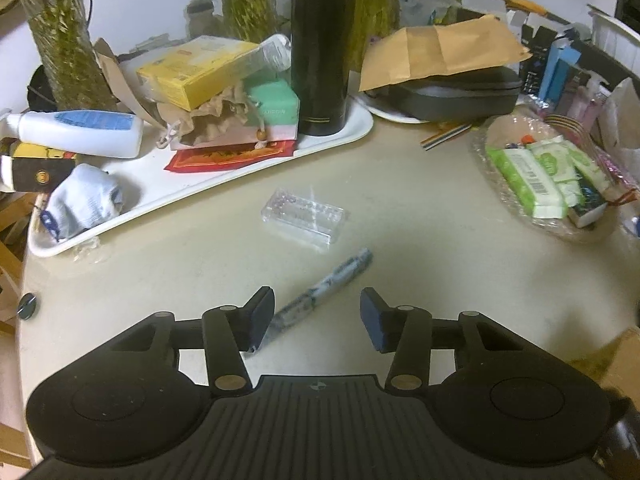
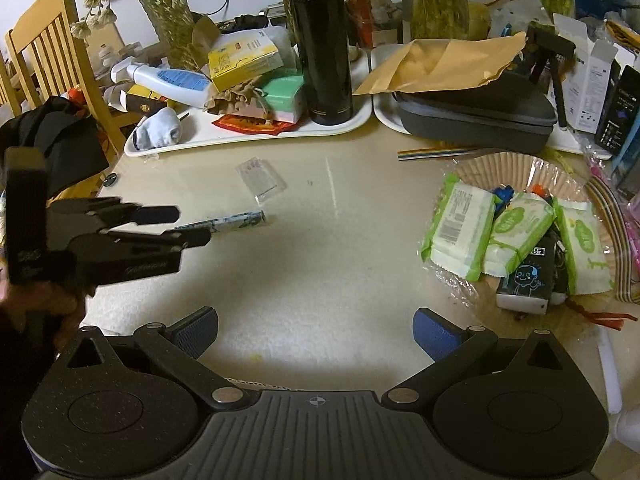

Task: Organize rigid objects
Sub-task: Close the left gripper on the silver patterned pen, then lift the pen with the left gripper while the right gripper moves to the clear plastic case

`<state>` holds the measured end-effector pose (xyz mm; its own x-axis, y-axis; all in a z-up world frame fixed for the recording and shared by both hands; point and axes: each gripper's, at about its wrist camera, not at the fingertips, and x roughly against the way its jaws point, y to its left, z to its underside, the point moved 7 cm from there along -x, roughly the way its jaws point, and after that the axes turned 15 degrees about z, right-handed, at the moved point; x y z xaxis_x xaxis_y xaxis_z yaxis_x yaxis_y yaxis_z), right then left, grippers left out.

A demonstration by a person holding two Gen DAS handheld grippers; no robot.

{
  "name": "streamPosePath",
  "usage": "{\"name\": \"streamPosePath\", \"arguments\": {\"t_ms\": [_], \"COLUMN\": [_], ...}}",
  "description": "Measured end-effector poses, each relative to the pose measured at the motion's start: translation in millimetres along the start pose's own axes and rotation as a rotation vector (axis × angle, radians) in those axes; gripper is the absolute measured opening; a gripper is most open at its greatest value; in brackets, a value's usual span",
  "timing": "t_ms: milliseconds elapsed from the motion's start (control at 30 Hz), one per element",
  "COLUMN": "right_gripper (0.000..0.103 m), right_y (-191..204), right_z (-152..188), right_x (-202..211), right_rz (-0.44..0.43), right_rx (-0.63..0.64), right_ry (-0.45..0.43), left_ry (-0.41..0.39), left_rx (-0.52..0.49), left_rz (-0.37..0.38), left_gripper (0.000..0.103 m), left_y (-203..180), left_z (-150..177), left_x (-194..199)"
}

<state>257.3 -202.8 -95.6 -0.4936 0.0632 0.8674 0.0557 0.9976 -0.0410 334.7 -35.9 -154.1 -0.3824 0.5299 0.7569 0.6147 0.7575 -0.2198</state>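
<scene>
A patterned blue-grey pen (image 1: 320, 290) lies on the beige table, its near end by the left finger of my left gripper (image 1: 317, 316), which is open and low over the table. A clear plastic box (image 1: 303, 216) lies just beyond the pen. In the right wrist view the left gripper (image 2: 188, 226) reaches in from the left with the pen (image 2: 224, 223) at its tips, and the clear box (image 2: 260, 178) sits behind. My right gripper (image 2: 315, 338) is open and empty above bare table.
A white tray (image 1: 224, 178) holds a black flask (image 1: 323, 46), yellow box, lotion bottle and sock. A wrapped basket of wipe packs (image 2: 516, 236) sits at the right. A dark case (image 2: 476, 114) under a brown envelope stands behind. A wooden chair (image 2: 48, 60) is at the left.
</scene>
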Motion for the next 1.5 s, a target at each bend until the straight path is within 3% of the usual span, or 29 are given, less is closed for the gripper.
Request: {"name": "streamPosePath", "arguments": {"t_ms": [267, 467, 767, 1200, 1500], "right_gripper": [0.103, 0.103, 0.103, 0.103, 0.103], "right_y": [2, 3, 5, 9, 20], "right_z": [-2, -2, -2, -6, -21], "right_x": [-1, -2, -1, -7, -15], "right_rz": [-0.017, -0.017, -0.014, 0.013, 0.005], "right_rx": [-0.005, -0.001, 0.009, 0.043, 0.085], "right_ry": [0.01, 0.015, 0.008, -0.017, -0.055], "left_ry": [0.086, 0.097, 0.1, 0.023, -0.037], "left_rx": [0.007, -0.014, 0.024, 0.144, 0.158], "left_rz": [0.031, 0.013, -0.009, -0.04, 0.001], "left_gripper": [0.034, 0.01, 0.01, 0.01, 0.01], "left_y": [13, 13, 15, 7, -14], "left_z": [-2, 1, 13, 16, 14], "left_x": [-31, -32, -19, 38, 76]}}
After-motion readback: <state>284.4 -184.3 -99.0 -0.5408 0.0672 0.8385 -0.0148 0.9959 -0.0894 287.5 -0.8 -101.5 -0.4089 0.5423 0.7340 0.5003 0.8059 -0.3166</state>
